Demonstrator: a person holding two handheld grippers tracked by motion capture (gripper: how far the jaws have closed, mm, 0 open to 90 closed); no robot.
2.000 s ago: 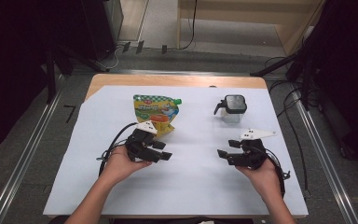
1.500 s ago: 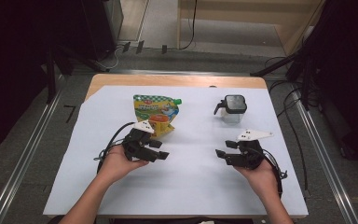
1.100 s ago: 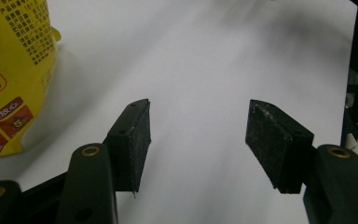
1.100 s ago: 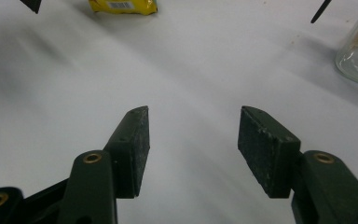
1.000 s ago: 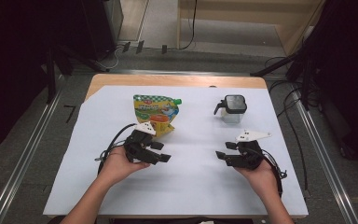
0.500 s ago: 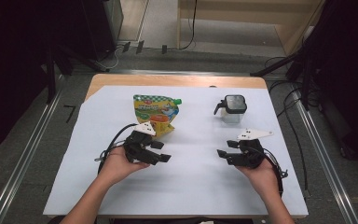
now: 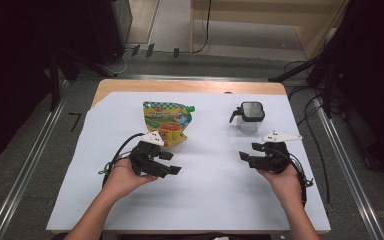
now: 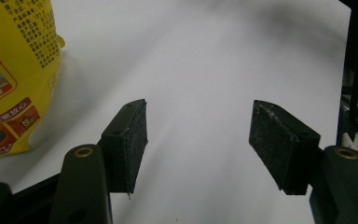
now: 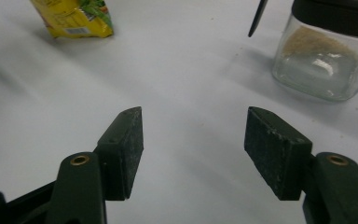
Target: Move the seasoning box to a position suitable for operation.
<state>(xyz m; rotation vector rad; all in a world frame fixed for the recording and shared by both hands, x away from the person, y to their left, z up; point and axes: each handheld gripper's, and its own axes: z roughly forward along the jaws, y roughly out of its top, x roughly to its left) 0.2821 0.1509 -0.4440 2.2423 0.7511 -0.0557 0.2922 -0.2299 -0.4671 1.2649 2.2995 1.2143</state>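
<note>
On the white sheet point(image 7: 205, 190) that covers the table, two hands each hold a gripper. The left gripper point(image 7: 167, 162) has its jaws wide apart with nothing between them, and sits just beside the yellow pouch point(image 7: 167, 120). The right gripper point(image 7: 246, 157) is spread wide and empty too. The glass jar point(image 7: 250, 116) with a black lid stands near it, not touching.

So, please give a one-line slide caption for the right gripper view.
Open right gripper above white paper, facing a black-lidded glass jar and a yellow pouch.
</note>
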